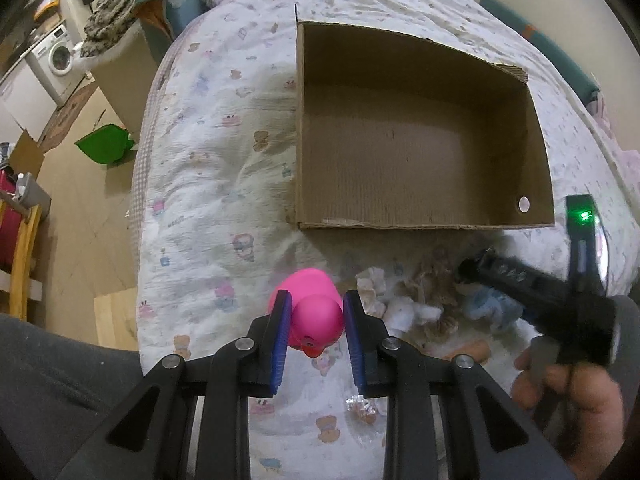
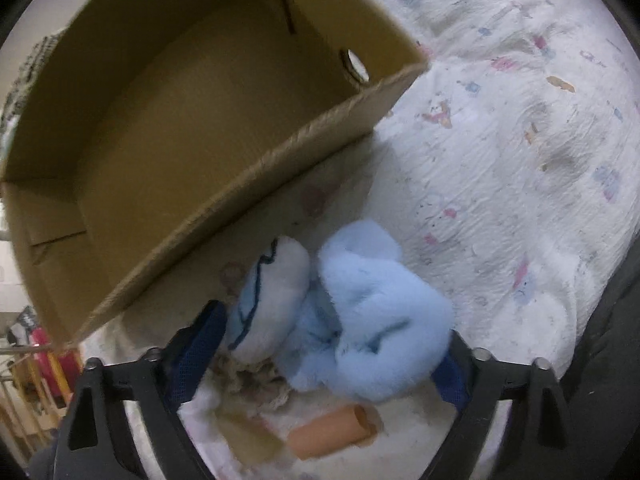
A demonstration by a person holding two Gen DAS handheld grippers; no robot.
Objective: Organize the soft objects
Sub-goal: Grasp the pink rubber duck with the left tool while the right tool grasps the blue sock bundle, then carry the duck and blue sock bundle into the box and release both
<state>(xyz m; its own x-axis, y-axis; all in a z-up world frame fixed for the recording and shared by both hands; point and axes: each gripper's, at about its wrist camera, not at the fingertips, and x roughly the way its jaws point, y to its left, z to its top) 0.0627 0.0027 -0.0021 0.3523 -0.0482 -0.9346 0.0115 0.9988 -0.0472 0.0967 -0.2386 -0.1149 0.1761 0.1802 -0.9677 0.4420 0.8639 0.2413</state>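
Observation:
My left gripper [image 1: 314, 304] is shut on a pink rubber duck [image 1: 314, 312], held just above the printed quilt [image 1: 200, 184], in front of the near left corner of an open cardboard box [image 1: 400, 225]. My right gripper [image 2: 332, 332] is wide around a light blue plush toy [image 2: 372, 316] lying on the quilt by the box's near wall [image 2: 248, 184]; its pads flank the toy, and contact is unclear. The right gripper also shows in the left wrist view [image 1: 472, 270], over a pile of soft toys [image 1: 408, 304]. The box interior is bare.
An orange tube [image 2: 332, 430] and a knitted beige piece [image 2: 256, 384] lie under the blue plush. A crumpled foil scrap [image 1: 360, 404] lies on the quilt. The bed edge drops at left to a floor with a green dustpan [image 1: 106, 144] and a washing machine [image 1: 56, 60].

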